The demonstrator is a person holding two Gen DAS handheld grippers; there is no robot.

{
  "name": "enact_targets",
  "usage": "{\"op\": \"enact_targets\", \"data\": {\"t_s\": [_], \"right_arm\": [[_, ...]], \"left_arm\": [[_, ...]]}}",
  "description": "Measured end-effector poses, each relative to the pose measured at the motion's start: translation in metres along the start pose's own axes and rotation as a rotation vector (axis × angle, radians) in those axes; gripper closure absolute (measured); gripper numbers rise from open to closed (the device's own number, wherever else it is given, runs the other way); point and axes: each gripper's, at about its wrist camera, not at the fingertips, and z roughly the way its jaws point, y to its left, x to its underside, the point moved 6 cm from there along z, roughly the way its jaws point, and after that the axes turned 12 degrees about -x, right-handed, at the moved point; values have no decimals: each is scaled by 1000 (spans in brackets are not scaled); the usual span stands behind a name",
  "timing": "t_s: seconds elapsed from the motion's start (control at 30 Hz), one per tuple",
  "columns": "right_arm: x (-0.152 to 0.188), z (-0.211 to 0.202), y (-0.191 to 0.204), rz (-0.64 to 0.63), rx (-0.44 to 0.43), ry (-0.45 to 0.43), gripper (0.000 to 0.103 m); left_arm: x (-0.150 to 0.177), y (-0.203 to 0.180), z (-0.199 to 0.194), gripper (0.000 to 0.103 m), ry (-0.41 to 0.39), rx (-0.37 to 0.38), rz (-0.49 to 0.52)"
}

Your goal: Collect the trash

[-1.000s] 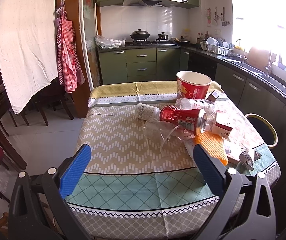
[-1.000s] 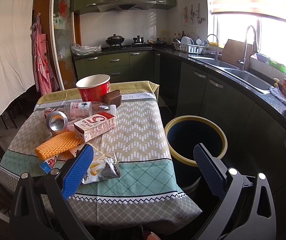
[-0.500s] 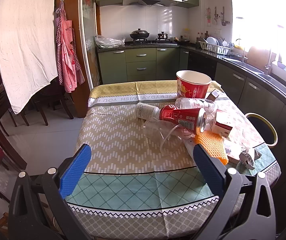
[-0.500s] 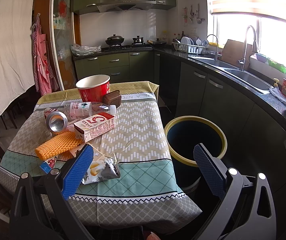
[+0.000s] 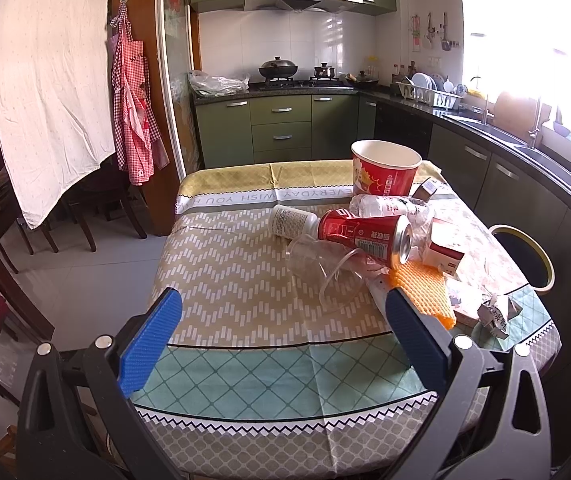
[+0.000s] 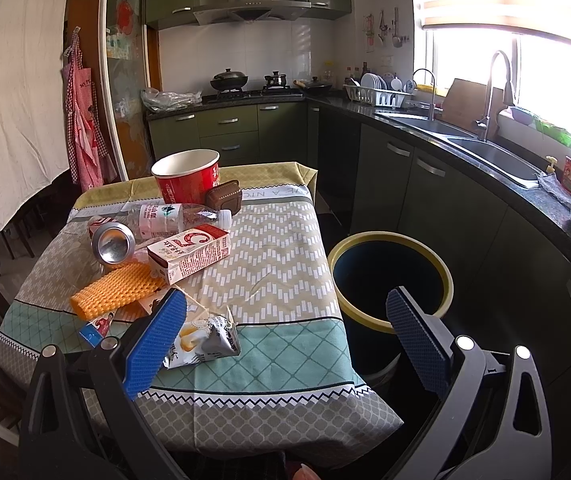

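Lying in a loose heap on the patterned cloth of the tabletop point(image 6: 277, 256), the trash gathers around a red metal can point(image 5: 365, 234) tipped on its side, its round silvery end turned towards the bin. Behind the can stands a wide red paper cup point(image 6: 187, 176), upright and empty, with a crumpled clear plastic bottle point(image 6: 173, 216) lying between the two. Just beside the can on the bin side rests a rectangular cardboard carton point(image 6: 189, 254); in front of the can lies an orange foam net point(image 6: 115, 294) with a honeycomb texture, and nearer the table edge a crinkled foil wrapper point(image 6: 209, 340). A clear plastic cup point(image 5: 321, 264) lies tipped against the can on the side away from the bin. The round bin point(image 6: 391, 276), dark with a yellow rim, stands on the floor just beside the tabletop.

The left hand-held gripper point(image 5: 281, 334) hovers wide open over the near edge of the tabletop, its ribbed blue pads holding nothing. The right hand-held gripper point(image 6: 285, 336) is likewise spread wide and empty, between wrapper and bin.
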Motion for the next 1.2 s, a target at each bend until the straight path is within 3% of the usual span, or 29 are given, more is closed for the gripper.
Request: {"op": "enact_targets", "data": {"t_s": [1.0, 1.2], "right_arm": [[0, 2, 0, -10, -2, 15, 4], [-21, 17, 13, -70, -134, 122, 4]], "left_arm": [[0, -1, 0, 6, 3, -1, 4], [-8, -7, 15, 6, 54, 29, 49]]}}
